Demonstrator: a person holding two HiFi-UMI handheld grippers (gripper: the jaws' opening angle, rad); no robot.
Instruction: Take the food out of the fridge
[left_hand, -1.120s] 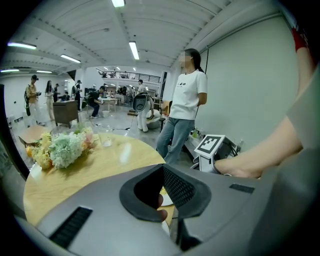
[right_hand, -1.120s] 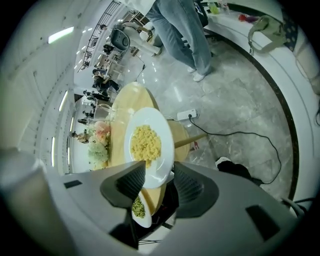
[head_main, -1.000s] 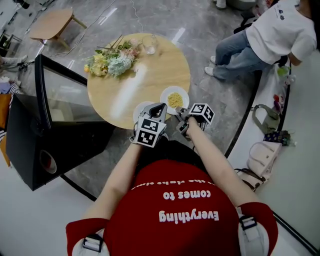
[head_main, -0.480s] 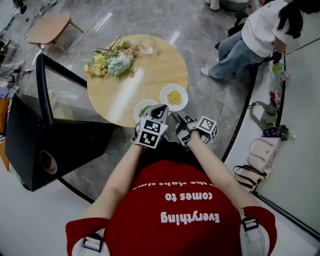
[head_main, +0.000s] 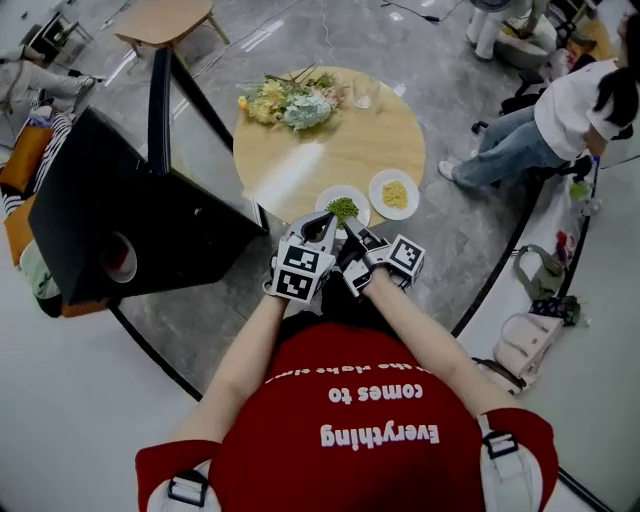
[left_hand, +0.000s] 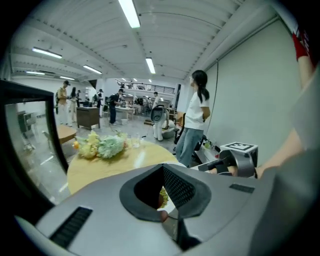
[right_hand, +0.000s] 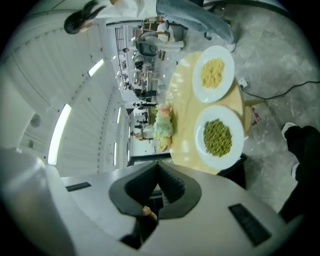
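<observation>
Two white plates stand on the round wooden table (head_main: 300, 160): one with green food (head_main: 343, 208) (right_hand: 218, 136), one with yellow food (head_main: 394, 194) (right_hand: 212, 72). The black fridge (head_main: 110, 210) stands left of the table with its glass door (head_main: 160, 110) swung open. My left gripper (head_main: 320, 225) (left_hand: 162, 170) hovers at the table's near edge, just short of the green plate, jaws shut and empty. Beside it, my right gripper (head_main: 353, 232) (right_hand: 159, 167) is also shut with nothing in it. It shows too in the left gripper view (left_hand: 235, 160).
A bunch of flowers (head_main: 290, 100) and a glass (head_main: 365, 95) lie at the table's far side. A person in a white shirt (head_main: 560, 110) sits at the right. Bags (head_main: 530, 335) lie on the floor at the right, and a small wooden table (head_main: 165, 18) stands at the back.
Both grippers have drawn back from the plates toward my body, uncovering the green plate. The head view has swung left, so the fridge fills more of it.
</observation>
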